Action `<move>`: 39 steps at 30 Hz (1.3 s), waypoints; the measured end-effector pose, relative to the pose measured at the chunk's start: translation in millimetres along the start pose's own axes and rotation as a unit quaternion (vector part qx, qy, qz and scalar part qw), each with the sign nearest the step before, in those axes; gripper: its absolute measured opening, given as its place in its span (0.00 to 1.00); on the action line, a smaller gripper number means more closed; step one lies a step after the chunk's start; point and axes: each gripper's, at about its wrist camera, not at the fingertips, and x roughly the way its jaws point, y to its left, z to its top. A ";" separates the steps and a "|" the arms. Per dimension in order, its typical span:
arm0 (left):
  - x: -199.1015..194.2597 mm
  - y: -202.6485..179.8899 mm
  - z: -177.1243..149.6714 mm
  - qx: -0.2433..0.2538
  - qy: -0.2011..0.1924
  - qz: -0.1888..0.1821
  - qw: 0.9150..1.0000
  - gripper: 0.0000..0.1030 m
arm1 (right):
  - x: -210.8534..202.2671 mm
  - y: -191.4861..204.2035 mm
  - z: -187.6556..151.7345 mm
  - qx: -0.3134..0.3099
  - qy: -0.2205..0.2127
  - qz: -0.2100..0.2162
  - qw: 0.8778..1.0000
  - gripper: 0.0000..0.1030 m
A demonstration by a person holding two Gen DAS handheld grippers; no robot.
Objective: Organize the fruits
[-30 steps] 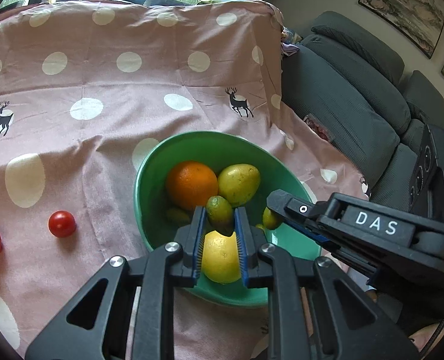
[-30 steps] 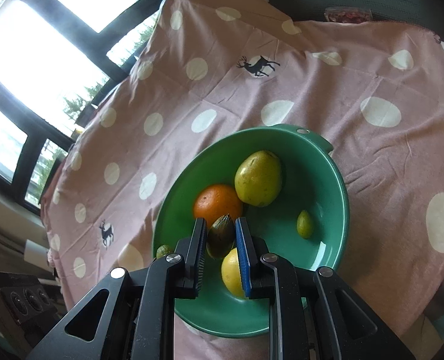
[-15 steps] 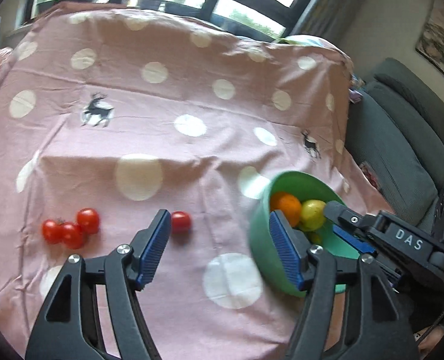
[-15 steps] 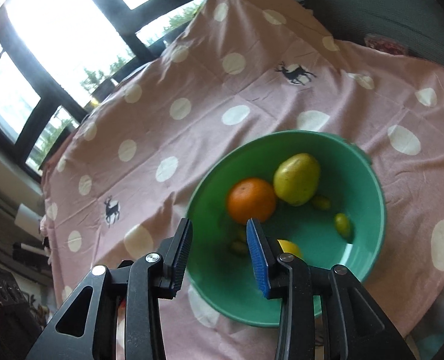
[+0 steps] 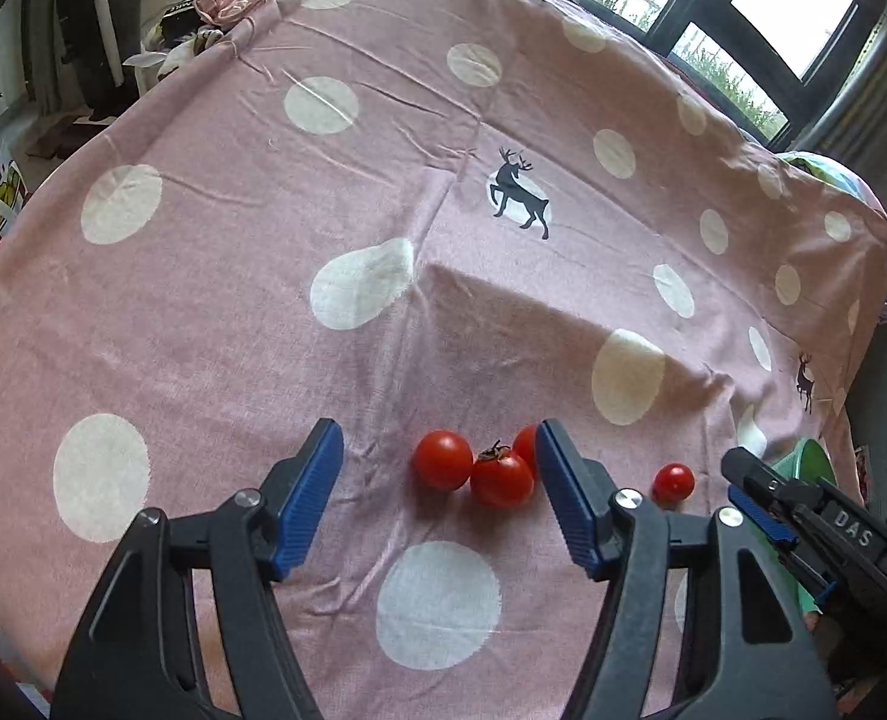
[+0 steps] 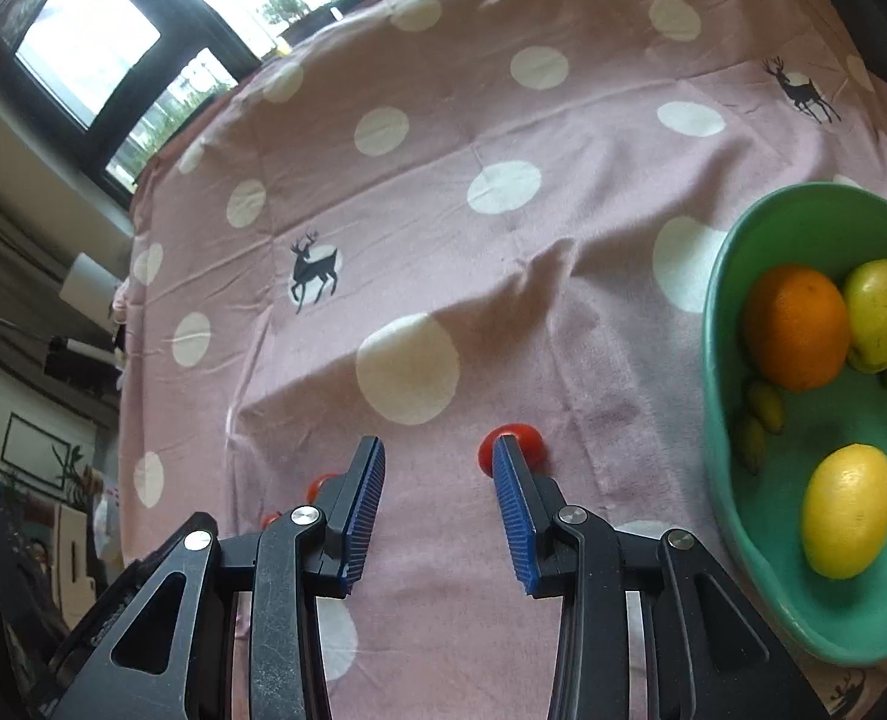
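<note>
Three red tomatoes (image 5: 502, 478) lie bunched on the pink dotted cloth (image 5: 383, 210), just beyond my left gripper (image 5: 438, 429). Its jaws are closing, stand wide and press on nothing; the bunch shows in the gap past the tips. A single tomato (image 5: 673, 482) lies to their right, and in the right wrist view this tomato (image 6: 524, 438) sits half hidden behind the right fingertip. My right gripper (image 6: 437, 447) is open and empty. The green bowl (image 6: 716, 324) at the right holds an orange (image 6: 797, 327), a yellow-green fruit (image 6: 881, 312), a lemon (image 6: 848, 519) and several small green fruits.
The cloth covers the whole table and has a raised fold (image 5: 563, 306) behind the tomatoes. My right gripper (image 5: 755, 483) reaches in at the lower right of the left wrist view, in front of the bowl's rim (image 5: 815, 456). Windows stand beyond the far edge.
Both grippers let small green fruits go into the bowl, opened and swung left away from it. The left now faces the tomato bunch, the right the single tomato.
</note>
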 end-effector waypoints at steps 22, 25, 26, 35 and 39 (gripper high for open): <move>45.7 -9.9 -4.0 -0.008 0.061 0.003 0.998 0.59 | 45.6 -17.5 5.3 0.024 0.040 -0.051 0.998 0.37; 55.9 -7.1 -4.9 -0.027 0.074 -0.002 0.997 0.56 | 52.7 -17.7 5.5 0.023 0.046 -0.060 0.997 0.37; 57.4 -6.0 -4.1 -0.034 0.076 -0.006 0.997 0.54 | 54.9 -17.1 5.7 0.022 0.048 -0.062 0.997 0.37; 55.3 -0.7 -1.0 -0.049 0.061 -0.005 0.997 0.45 | 64.4 -8.3 7.2 -0.005 0.038 -0.080 0.996 0.36; 54.2 5.6 -0.7 -0.054 0.059 0.003 0.997 0.29 | 65.1 -9.6 8.1 -0.006 0.038 -0.082 0.996 0.34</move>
